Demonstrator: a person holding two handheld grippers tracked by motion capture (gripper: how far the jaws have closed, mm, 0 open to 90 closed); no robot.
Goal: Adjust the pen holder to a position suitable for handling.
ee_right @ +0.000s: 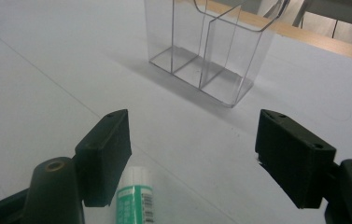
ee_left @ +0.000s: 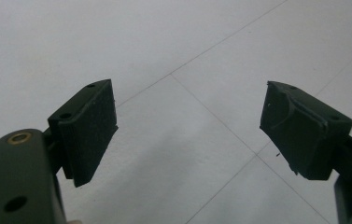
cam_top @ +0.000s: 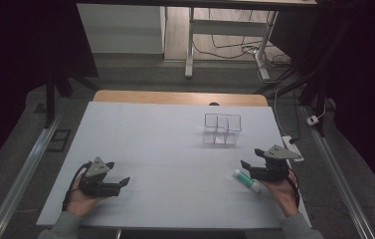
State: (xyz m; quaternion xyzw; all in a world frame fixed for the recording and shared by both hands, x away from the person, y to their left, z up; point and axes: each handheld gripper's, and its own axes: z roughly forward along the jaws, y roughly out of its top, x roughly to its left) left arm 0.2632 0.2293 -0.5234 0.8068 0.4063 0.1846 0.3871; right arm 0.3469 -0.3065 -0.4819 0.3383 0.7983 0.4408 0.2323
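Near the surface's right edge, the right tool [cam_top: 248, 168] gapes beside a glue stick [cam_top: 246, 180], needing to straddle it; left tool [cam_top: 124, 182] idles released

Glue stick [cam_top: 247, 179]: we see a white tube with a green label band, lying flat on its side.
Position: we find it on the white table sheet [cam_top: 175, 149], well apart from the clear organizer [cam_top: 222, 129], on the near right side of it.
Clear organizer: we see it upright, transparent, divided into compartments.
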